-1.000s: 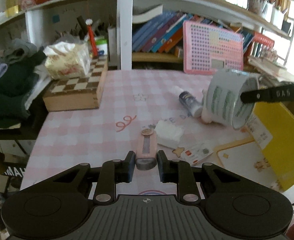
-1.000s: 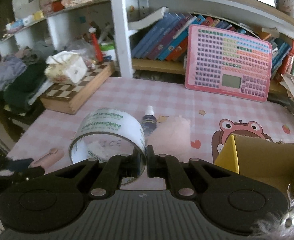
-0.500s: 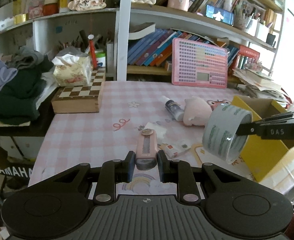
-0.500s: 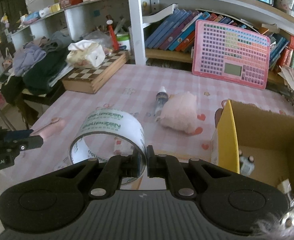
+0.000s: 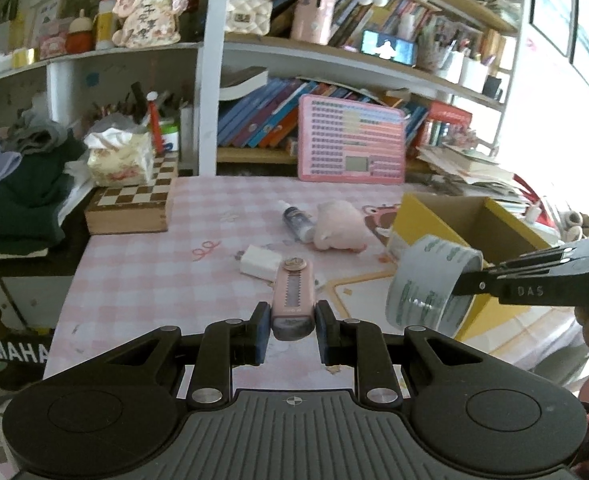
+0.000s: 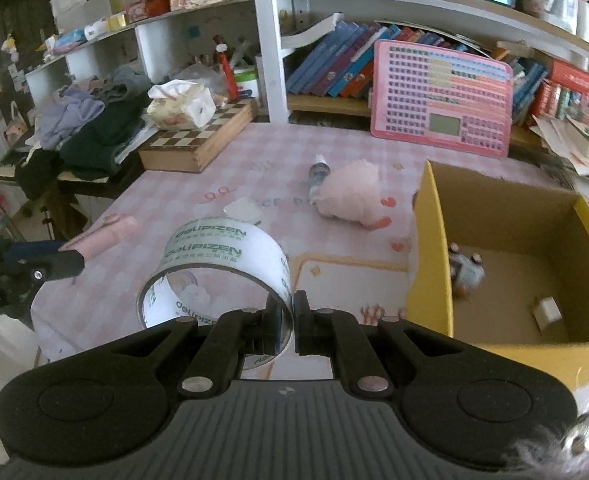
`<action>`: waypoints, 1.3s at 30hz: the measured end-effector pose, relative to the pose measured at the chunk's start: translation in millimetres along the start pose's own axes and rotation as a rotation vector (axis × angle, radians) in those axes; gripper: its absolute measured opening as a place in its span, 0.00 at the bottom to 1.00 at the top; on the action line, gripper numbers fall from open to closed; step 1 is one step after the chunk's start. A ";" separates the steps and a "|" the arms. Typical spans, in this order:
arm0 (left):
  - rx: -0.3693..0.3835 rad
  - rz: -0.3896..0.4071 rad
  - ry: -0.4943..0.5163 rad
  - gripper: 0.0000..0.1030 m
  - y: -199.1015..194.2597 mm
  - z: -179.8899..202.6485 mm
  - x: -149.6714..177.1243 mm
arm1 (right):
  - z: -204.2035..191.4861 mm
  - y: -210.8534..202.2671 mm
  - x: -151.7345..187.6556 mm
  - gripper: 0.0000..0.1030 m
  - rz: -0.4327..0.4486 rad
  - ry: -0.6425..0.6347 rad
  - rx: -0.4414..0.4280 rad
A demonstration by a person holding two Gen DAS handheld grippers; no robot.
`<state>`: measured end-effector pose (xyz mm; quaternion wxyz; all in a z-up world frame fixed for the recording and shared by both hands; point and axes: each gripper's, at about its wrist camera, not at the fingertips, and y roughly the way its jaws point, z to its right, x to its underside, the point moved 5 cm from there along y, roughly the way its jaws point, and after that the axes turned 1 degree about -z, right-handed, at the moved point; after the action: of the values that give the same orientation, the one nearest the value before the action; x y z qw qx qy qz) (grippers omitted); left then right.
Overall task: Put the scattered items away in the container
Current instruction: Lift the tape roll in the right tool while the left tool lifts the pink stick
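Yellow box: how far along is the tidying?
Done: a few small items lie in the yellow box. In hand: left gripper clamps a pink case; right gripper clamps the tape roll. Left: bottle, pink plush, white block.

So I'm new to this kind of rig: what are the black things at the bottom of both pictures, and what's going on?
They are two hand-held grippers, each carrying its own camera looking along its fingers. The left gripper is clamped on a flat pink oblong gadget. The right gripper pinches the wall of a roll of clear printed packing tape beside the open yellow cardboard box, which already holds small items. On the pink checked tablecloth lie a pink plush toy, a small dark bottle and a white block.
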<state>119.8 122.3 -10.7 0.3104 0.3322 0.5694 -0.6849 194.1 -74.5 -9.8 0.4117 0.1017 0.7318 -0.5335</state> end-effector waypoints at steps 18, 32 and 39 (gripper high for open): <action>0.116 0.002 0.053 0.21 -26.4 28.2 15.5 | -9.0 -39.8 47.4 0.05 -0.009 0.090 0.041; 0.195 -0.005 0.093 0.21 -27.0 50.3 20.8 | 10.8 -66.4 71.5 0.05 0.006 0.187 0.117; 0.235 -0.009 0.115 0.21 -26.4 63.6 22.3 | 18.7 -77.6 80.0 0.06 0.010 0.212 0.145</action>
<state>79.0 62.7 -5.2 0.2334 0.4022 0.5036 -0.7281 106.5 -145.7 -14.3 0.3264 0.1908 0.7301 -0.5692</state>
